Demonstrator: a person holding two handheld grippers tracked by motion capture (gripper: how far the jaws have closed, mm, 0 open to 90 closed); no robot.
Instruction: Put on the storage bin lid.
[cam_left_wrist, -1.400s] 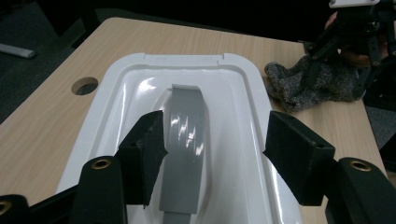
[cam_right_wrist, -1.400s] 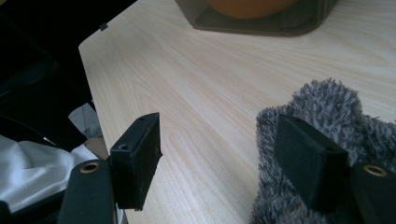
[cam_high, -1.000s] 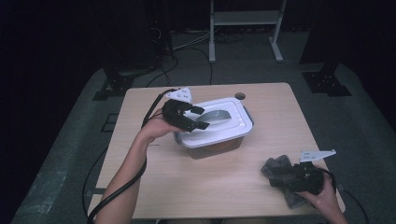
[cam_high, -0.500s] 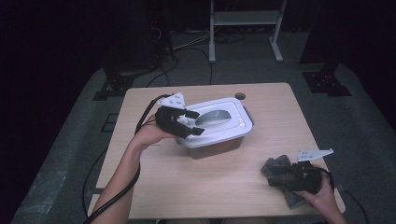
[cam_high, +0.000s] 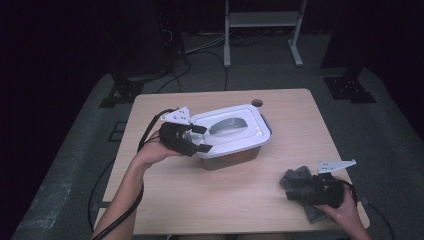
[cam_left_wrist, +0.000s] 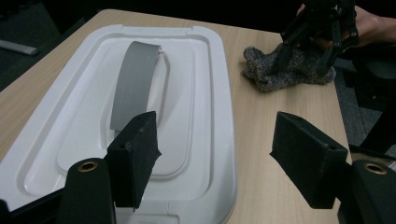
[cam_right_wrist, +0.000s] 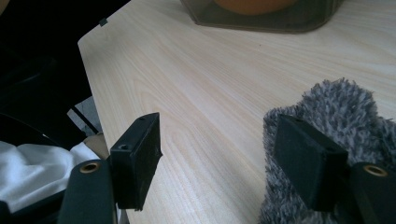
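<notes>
Left hand-held gripper (cam_high: 198, 139): jaws just widening, empty, straddling the near edge of the white lid (cam_high: 235, 131) | grey handle (cam_left_wrist: 135, 81) runs straight ahead | right hand-held gripper (cam_high: 299, 189): open over grey cloth (cam_high: 296, 178), well apart.

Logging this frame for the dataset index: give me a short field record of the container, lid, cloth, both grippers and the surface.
container: lidded box at table centre, dark translucent body
lid: white lid seated on the box, grey handle along its middle
cloth: grey fuzzy cloth near the table's right front corner
left gripper: left gripper open, jaws have just been opening, nothing between them, at the lid's left end
right gripper: right gripper open, one jaw against the cloth
surface: light wooden table
</notes>
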